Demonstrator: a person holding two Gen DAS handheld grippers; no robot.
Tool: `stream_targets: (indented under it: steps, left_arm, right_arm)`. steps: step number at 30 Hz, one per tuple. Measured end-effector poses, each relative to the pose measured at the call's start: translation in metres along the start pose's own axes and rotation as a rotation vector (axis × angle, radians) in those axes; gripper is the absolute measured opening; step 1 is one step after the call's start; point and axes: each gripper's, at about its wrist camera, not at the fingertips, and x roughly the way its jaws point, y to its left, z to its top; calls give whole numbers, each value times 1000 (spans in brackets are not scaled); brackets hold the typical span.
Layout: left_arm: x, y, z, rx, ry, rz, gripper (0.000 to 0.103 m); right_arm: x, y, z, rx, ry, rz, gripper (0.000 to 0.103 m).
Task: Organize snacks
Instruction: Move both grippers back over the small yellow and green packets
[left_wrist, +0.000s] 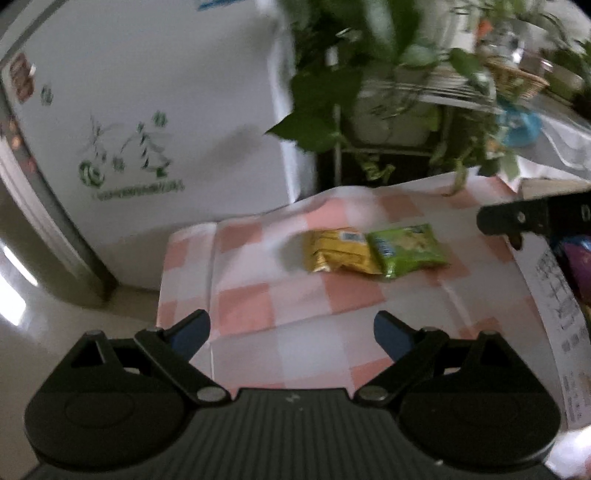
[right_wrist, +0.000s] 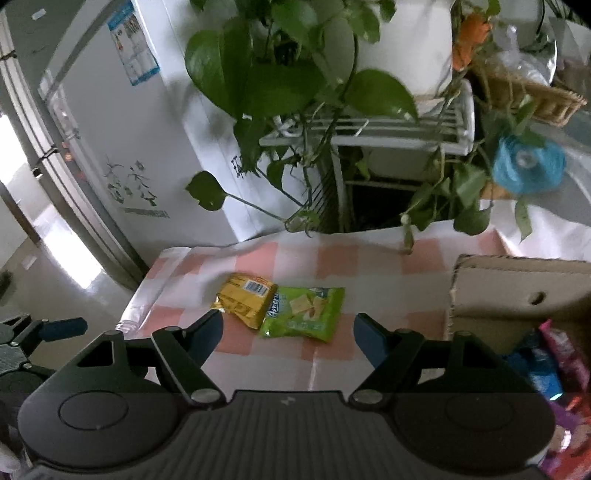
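At my far left, around nine o'clock, stands the tall white refrigerator with green leaf decals (left_wrist: 129, 155). My left gripper (left_wrist: 291, 328) hovers over the pink-and-white checked tablecloth (left_wrist: 295, 354), its blue-padded fingers (left_wrist: 190, 332) spread wide with only cloth between them. Ahead, near twelve o'clock, lies the crinkled yellow foil snack packet (left_wrist: 338, 251), and touching its right edge, slightly overlapping it, the lime-green snack packet printed with crackers (left_wrist: 406, 247). Both lie flat on the cloth, well clear of my fingers.

My right gripper (right_wrist: 288, 332) hangs a little nearer the same pair: the yellow packet (right_wrist: 245, 295) sits at about eleven o'clock, close to my left finger, the green one (right_wrist: 306, 312) at twelve o'clock. These jaws stand apart too, holding nothing. At two o'clock the open brown cardboard box (right_wrist: 517, 291) rests on the table, bright wrappers showing inside. Beyond the table trails a leafy green potted vine on a white wire rack (right_wrist: 295, 81).
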Motion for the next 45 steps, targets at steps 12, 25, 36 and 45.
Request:
stream_targets:
  steps: [12,25,36,45]
  left_arm:
    - [49,8,-10,-3,57,-94,95]
    - [63,1,-22,45,113,-96,95]
    - [65,29,-20,-25,128,-55,95]
    - [48,66,-10,-78,88,15,95]
  right_arm:
    - [81,16,7,31,64,-52,76]
    - [144,17,16,34,3,-92,74]
    - [161,26,7,-74,42,7,71]
    - [136,67,-12,-298,251,212,70]
